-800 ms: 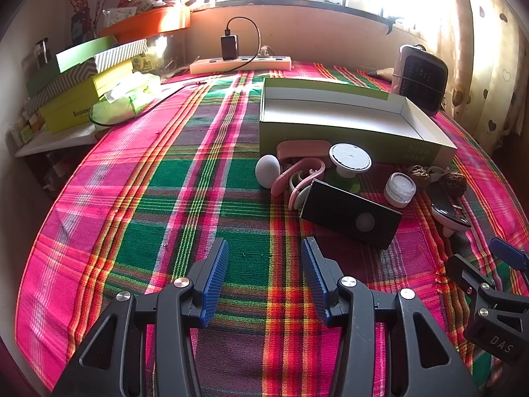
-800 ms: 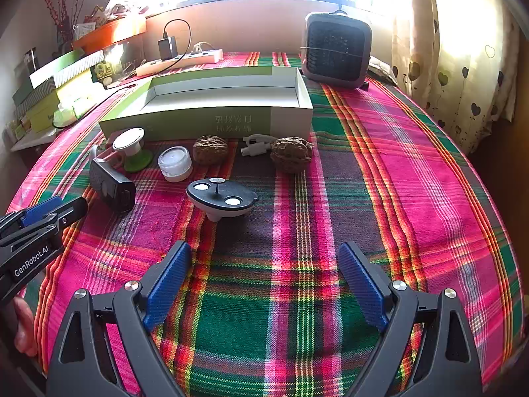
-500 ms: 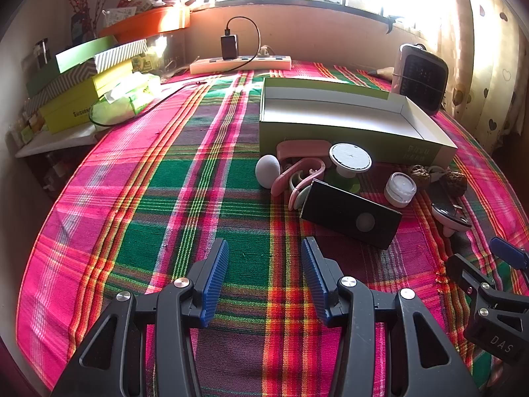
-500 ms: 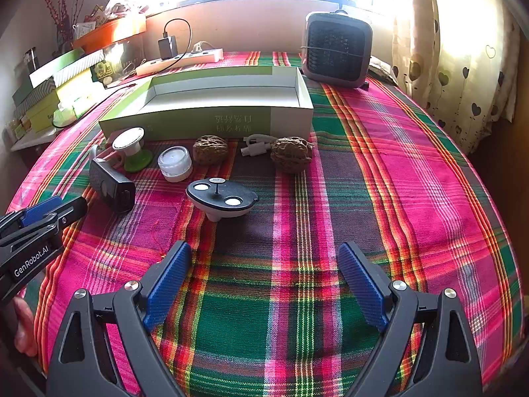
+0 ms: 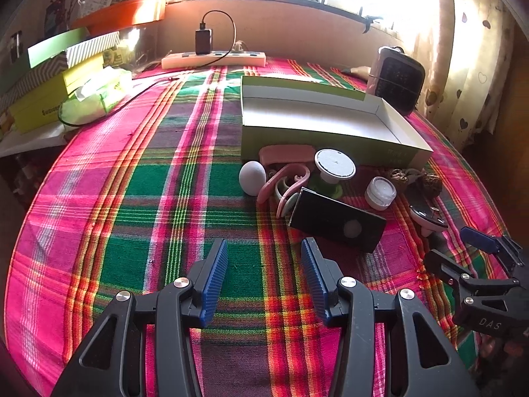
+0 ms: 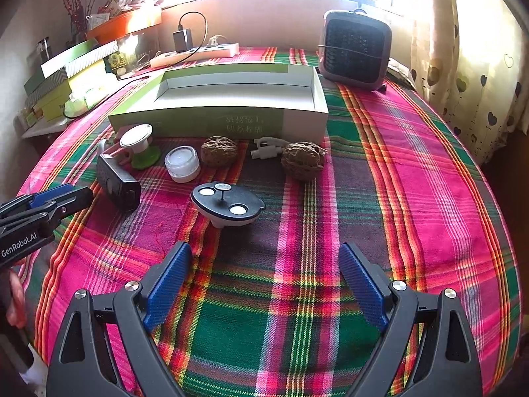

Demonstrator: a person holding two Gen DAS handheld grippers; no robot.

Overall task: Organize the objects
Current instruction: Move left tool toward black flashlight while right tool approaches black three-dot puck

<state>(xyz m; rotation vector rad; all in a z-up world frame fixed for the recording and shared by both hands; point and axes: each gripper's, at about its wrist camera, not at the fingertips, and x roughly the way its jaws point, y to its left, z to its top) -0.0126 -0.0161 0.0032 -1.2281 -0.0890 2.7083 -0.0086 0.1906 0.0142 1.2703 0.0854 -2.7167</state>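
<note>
Plaid-covered tabletop [image 6: 413,178], window-lit: the right claw [image 6: 264,284] hangs released, empty, as does the left claw [image 5: 263,278]. Just ahead sits a dark oval gadget [image 6: 228,203], probably light, rigid, slick; its rim looks best. Beyond, the open box [image 6: 231,122] waits.

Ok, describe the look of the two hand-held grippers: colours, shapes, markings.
Both are black plastic frames with triangular cut-outs and silver screws. Each finger carries a ribbed blue pad. The left hand-held gripper shows white "GenRobot.AI" lettering on its side in the right wrist view; the right hand-held gripper shows "DAS" in the left wrist view. No cables or sleeves visible.
</note>
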